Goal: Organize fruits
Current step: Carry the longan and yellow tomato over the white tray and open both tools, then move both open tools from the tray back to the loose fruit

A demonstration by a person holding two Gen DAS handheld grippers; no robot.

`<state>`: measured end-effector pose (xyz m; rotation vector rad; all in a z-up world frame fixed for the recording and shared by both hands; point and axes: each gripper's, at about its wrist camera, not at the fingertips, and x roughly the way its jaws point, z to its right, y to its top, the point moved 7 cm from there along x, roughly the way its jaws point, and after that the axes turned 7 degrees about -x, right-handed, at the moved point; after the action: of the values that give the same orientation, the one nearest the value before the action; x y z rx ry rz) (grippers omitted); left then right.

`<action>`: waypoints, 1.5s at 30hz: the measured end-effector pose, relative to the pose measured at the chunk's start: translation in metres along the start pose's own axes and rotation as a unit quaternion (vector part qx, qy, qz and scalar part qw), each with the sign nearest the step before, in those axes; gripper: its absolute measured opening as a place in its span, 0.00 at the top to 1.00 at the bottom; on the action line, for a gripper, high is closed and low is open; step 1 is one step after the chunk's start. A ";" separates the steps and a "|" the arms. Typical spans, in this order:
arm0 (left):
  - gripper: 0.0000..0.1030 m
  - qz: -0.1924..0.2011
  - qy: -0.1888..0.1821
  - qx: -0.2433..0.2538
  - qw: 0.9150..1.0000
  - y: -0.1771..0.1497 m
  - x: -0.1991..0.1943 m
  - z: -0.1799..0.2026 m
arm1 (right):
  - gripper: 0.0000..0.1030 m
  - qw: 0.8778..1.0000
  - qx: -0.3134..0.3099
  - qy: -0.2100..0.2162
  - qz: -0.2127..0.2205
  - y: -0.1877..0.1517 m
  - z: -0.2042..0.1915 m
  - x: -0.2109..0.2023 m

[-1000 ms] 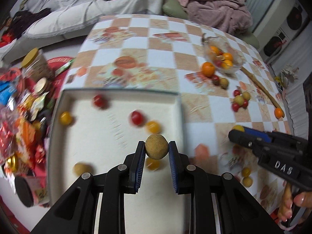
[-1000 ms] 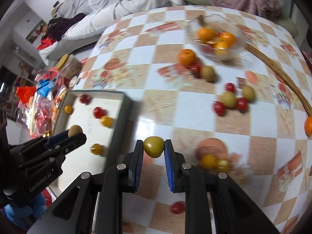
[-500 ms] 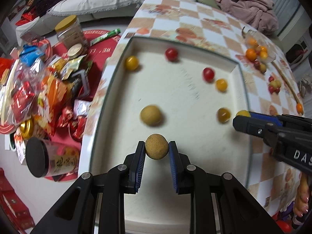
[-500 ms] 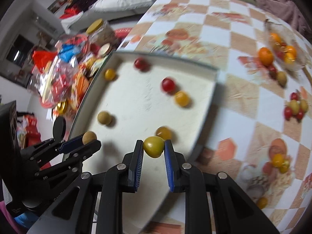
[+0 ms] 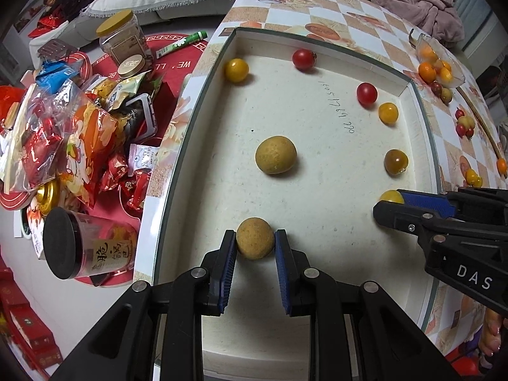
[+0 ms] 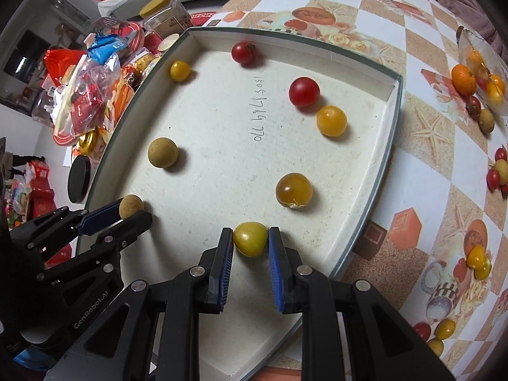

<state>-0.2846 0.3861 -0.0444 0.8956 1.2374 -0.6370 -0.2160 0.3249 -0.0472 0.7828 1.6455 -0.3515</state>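
Left wrist view: the left gripper (image 5: 255, 243) has its jaws clamped on a tan longan (image 5: 255, 242) above the near part of the white tray (image 5: 203, 101). A second longan (image 5: 276, 154) lies mid-tray, with cherry tomatoes scattered around it.

Right wrist view: the right gripper (image 6: 250, 239) has its jaws clamped on a yellow cherry tomato (image 6: 250, 238) over the tray's near right part, just beside an amber tomato (image 6: 293, 190). More fruit lies on the checkered worktop (image 6: 422, 146).

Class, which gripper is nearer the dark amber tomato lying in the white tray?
Right. The right gripper sits just below the dark amber tomato; the left gripper is across the white tray, farther off.
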 end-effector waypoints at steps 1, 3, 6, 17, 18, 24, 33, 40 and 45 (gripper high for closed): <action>0.75 -0.001 0.002 0.001 1.000 0.000 0.001 0.000 | 0.73 1.000 -0.001 0.001 0.000 0.000 0.000 0.000; 0.75 -0.002 0.003 0.002 1.000 0.000 0.001 0.000 | 0.64 1.000 -0.005 0.010 0.000 0.001 -0.003 0.001; 0.40 0.001 0.015 0.003 1.000 0.002 0.001 -0.001 | 0.38 1.000 -0.011 0.004 0.002 0.002 -0.005 0.001; 0.37 0.007 0.012 0.003 1.000 0.013 -0.003 -0.001 | 0.21 0.998 0.011 0.004 0.057 0.016 0.006 -0.032; 0.37 0.008 0.011 0.004 1.000 0.014 -0.005 0.001 | 0.21 0.998 0.016 0.000 0.065 0.018 0.011 -0.037; 0.37 0.019 0.005 0.031 0.999 0.028 -0.012 0.026 | 0.20 0.994 0.064 -0.025 0.084 0.011 0.048 -0.055; 0.37 0.035 -0.025 0.081 0.996 0.048 -0.026 0.089 | 0.20 0.980 0.161 -0.072 0.089 -0.031 0.133 -0.075; 0.37 0.042 -0.046 0.137 0.989 0.046 -0.032 0.144 | 0.20 0.967 0.219 -0.101 0.077 -0.078 0.187 -0.084; 0.37 0.033 -0.060 0.177 0.982 0.030 -0.032 0.180 | 0.20 0.964 0.233 -0.112 0.064 -0.107 0.204 -0.085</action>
<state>-0.1739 0.2470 0.0073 1.1693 0.9969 -0.8625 -0.1302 0.0954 -0.0344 1.1506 1.3032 -0.7245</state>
